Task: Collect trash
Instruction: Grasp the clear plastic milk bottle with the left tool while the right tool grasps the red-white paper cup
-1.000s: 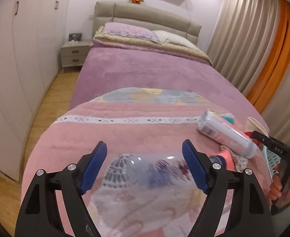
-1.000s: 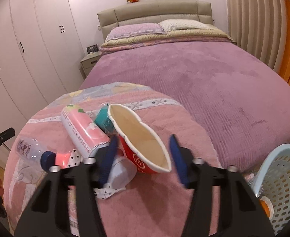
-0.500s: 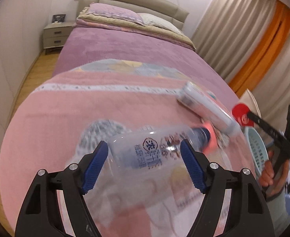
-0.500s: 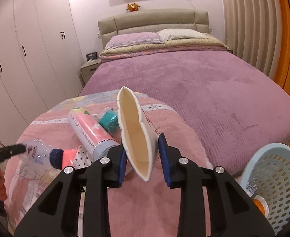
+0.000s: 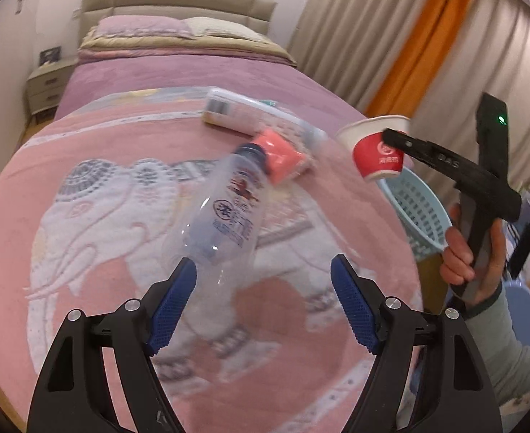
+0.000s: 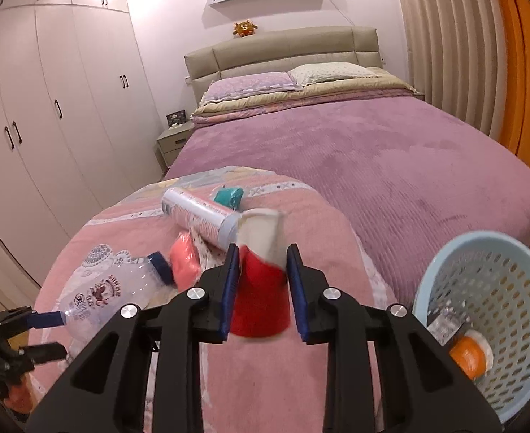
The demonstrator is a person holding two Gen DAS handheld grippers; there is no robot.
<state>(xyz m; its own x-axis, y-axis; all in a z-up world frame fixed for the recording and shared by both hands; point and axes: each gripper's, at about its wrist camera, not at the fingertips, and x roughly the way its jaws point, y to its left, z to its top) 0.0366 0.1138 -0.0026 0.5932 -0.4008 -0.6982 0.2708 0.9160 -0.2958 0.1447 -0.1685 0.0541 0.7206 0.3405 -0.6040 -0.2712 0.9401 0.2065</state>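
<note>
In the left wrist view, the left gripper (image 5: 263, 283) was seen with its ribbed blue pads (image 5: 353, 306) spread wide. The base of a clear plastic bottle (image 5: 229, 213) lay against the left pad only; whether it was borne by that pad could not be told, the frame being blurred. The bottle was tilted, its dark blue cap pointing away, above a pink plush blanket (image 5: 95, 223) embossed with a white elephant. A crumpled coral wrapper (image 5: 281, 157) and a cylindrical printed can (image 5: 243, 115) were seen near the blanket's far right edge. A red paper cup (image 5: 377, 151), white inside, was pinched by the right gripper (image 5: 396, 139) beyond the blanket's right edge, above a pale blue perforated basket (image 5: 413, 213).

In the right wrist view, the right gripper (image 6: 263, 285) was pressed together on the red paper cup (image 6: 259, 296), whose rim was squashed out of round. The can (image 6: 201, 220), a teal packet (image 6: 229, 195) and the coral wrapper (image 6: 183, 263) were grouped towards the blanket's far edge, with the bottle (image 6: 109, 296) nearer its left edge. In the latticed basket (image 6: 496, 324) at the lower right, an orange rounded item (image 6: 467, 357) and a silvery wrapper (image 6: 445, 321) were contained.
</note>
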